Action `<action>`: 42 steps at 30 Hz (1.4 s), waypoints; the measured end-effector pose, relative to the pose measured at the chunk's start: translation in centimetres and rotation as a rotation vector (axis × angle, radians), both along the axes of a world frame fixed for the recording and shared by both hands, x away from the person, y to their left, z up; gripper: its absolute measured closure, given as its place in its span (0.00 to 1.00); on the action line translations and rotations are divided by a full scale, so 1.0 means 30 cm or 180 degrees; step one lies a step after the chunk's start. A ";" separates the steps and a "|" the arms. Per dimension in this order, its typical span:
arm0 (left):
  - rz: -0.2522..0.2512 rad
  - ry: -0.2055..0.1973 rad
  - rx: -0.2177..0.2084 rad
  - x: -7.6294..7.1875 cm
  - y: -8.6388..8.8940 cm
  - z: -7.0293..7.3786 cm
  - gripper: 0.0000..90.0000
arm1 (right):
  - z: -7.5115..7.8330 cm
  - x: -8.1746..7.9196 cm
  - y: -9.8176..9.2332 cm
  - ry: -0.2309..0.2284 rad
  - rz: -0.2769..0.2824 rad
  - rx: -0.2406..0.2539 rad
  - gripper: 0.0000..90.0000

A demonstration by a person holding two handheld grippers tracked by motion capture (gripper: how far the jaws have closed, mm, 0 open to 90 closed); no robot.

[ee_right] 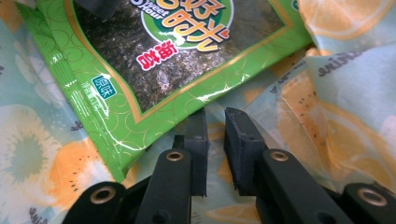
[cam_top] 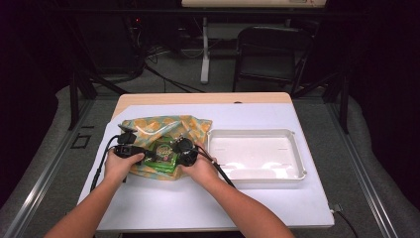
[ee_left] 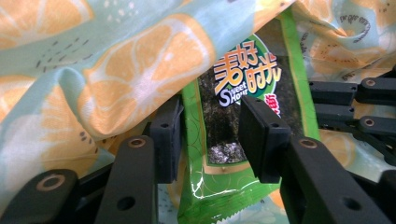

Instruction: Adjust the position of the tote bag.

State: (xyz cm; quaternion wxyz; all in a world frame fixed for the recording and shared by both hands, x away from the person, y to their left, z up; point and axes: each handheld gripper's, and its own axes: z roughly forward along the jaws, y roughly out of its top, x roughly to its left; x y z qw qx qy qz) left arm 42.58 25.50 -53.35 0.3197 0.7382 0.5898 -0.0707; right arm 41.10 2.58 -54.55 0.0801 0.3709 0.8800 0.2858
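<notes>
On the left half of the surface (cam_top: 277,203), near its middle, a fruit-print cloth bag (cam_top: 148,126) lies flat, and a green seaweed packet (cam_top: 165,152) is seen at the bag's near side, between the two hands. A white tray (cam_top: 297,163) stands just beside the bag, toward the right edge of the surface.

In the left gripper view the packet (ee_left: 233,140) is seen half under a fold of the bag (ee_left: 116,79), its long axis running away from the camera and its serrated end nearest. The left tongs (ee_left: 210,140) are held apart, one jaw on each side of the packet's near end; whether the pads already press on it cannot be told, though a gap seems to remain on the left side.

In the right gripper view the packet (ee_right: 154,60) lies ahead and to the upper left of the right tongs (ee_right: 215,154), tilted across the view, with its lower edge just past the jaw tips. These tongs are nearly together, with a narrow slit between the pads; what looks like the bag's cloth (ee_right: 327,116) is caught there, though this cannot be told for certain.

The coming move is judged to turn on the left tongs, which are already lined up along the packet's length and straddle it: closing there would secure it, while the bag is steadied from the right.
</notes>
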 end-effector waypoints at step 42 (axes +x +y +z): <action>0.0336 -0.0105 -0.0216 -0.010 0.066 0.065 1.00 | 0.120 -0.072 -0.031 -0.0357 0.0191 0.0145 0.75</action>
